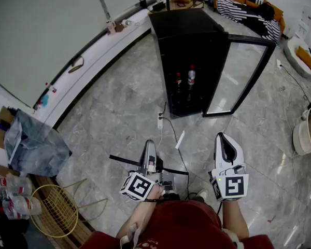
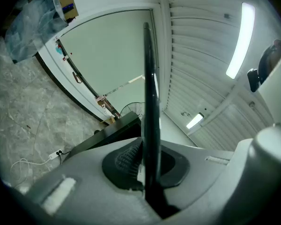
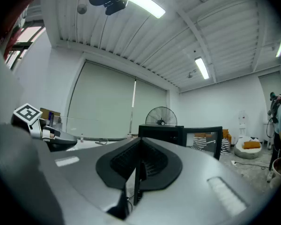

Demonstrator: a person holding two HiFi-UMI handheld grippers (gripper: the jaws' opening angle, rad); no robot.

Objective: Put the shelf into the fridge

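At the far left of the head view a plastic bag (image 1: 33,139) and a yellow wire basket (image 1: 54,209) sit on the floor (image 1: 119,113), well away from the work.

Next comes our left hand-held gripper (image 1: 149,150), held out in front of the body. It is clamped on the shelf (image 1: 122,160), which shows as a thin dark bar crossing under the jaws. The left gripper view agrees: the shelf's dark edge (image 2: 150,102) runs straight through the nearly closed jaws of the left hand-held gripper (image 2: 145,170), with the ribbed pads pressing on it from both sides. We judge that pinching it by one edge leaves the rest of the panel free to lead into the cabinet.

Ahead of us, and well apart from the shelf, stands the black fridge (image 1: 189,40). Its glass door (image 1: 238,77) is swung wide to the right and two bottles (image 1: 192,77) stand inside, so we think the opening is ready to take the shelf. A white power strip (image 1: 159,121) and its cable lie on the floor between us and the fridge, and we judge them a tripping risk on the way in.

To the right, our right hand-held gripper (image 1: 225,141) is raised level beside the left one. In its own view the jaws of the right hand-held gripper (image 3: 138,165) are closed together with nothing between them. We take it that this hand is kept free to steady the shelf's other side.
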